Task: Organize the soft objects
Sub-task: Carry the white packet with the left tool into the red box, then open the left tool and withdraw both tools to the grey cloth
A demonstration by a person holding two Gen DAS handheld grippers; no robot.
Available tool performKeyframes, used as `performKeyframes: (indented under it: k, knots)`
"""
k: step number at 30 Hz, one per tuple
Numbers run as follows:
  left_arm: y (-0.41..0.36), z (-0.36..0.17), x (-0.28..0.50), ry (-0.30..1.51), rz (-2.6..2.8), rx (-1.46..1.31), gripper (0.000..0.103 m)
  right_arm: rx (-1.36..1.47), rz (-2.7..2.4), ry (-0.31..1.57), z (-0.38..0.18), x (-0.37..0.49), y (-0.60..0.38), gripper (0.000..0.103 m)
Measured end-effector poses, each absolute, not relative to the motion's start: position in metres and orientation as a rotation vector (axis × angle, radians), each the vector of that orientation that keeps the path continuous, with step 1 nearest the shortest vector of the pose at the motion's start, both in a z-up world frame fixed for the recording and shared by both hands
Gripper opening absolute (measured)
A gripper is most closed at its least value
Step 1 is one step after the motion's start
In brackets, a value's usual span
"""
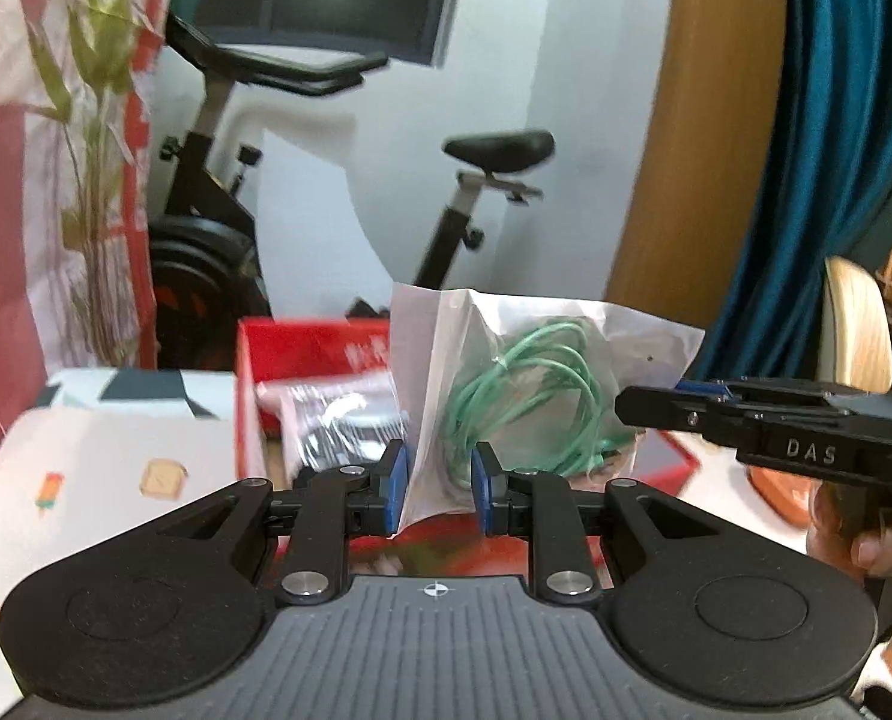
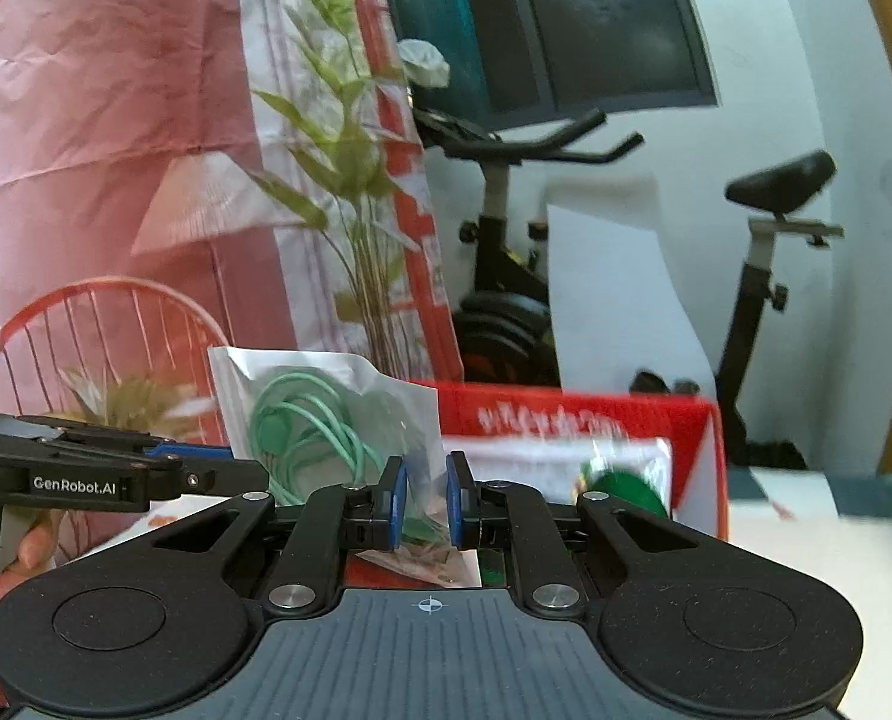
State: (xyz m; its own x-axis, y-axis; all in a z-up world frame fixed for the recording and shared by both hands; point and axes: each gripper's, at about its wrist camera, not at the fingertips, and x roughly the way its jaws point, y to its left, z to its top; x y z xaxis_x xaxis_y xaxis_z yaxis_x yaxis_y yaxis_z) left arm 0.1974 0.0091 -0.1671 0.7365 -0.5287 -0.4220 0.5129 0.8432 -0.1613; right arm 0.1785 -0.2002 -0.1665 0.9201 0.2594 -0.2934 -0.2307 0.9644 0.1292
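A clear plastic bag point(image 1: 644, 342) with a coiled green cable point(image 1: 530, 396) inside hangs in the air between both grippers. My left gripper point(image 1: 440, 483) is shut on a fold at the bag's lower left, its blue pads pressing the plastic. In the left wrist view my right gripper point(image 1: 626, 407) reaches in from the right, a hand below it. From the right wrist, the bag point(image 2: 326, 381) and cable point(image 2: 308, 426) sit left of centre. There my right gripper point(image 2: 427, 501) is shut on the bag's lower right corner. The left gripper point(image 2: 260, 473) comes in from the left.
A red cardboard box point(image 1: 302, 348) stands just behind the bag, holding a clear packet of dark items point(image 1: 338, 414); the box point(image 2: 566, 414) also holds a green-printed packet point(image 2: 620, 480). A patterned white cloth point(image 1: 104, 456) covers the surface. An exercise bike point(image 1: 482, 180) and plant point(image 2: 350, 192) stand beyond.
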Motion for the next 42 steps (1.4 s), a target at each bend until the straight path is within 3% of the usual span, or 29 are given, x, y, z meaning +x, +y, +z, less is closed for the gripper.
performKeyframes:
  k: [4,7,17,23,39,41,42]
  knots:
    - [0.009,-0.153,0.216,0.45,-0.546,-0.044,0.024,0.078,0.256,0.322,-0.152,0.208,-0.197,0.013]
    - [0.012,-0.156,0.239,0.539,-0.554,-0.121,0.024,0.123,0.253,0.385,-0.153,0.233,-0.201,0.013]
    - [0.009,-0.188,0.28,0.774,-0.577,-0.185,0.024,0.288,0.185,0.672,-0.203,0.279,-0.216,0.013]
    - [0.006,-0.202,0.289,0.837,-0.563,-0.145,0.026,0.3,0.153,0.753,-0.223,0.292,-0.21,0.012]
    - [0.0,-0.191,0.274,0.722,-0.507,-0.032,0.026,0.216,0.122,0.81,-0.237,0.306,-0.187,0.012]
    - [-0.001,-0.19,0.271,0.702,-0.49,-0.021,0.027,0.2,0.118,0.799,-0.236,0.305,-0.184,0.013]
    - [-0.001,-0.189,0.27,0.693,-0.481,-0.014,0.029,0.191,0.117,0.776,-0.234,0.301,-0.184,0.019]
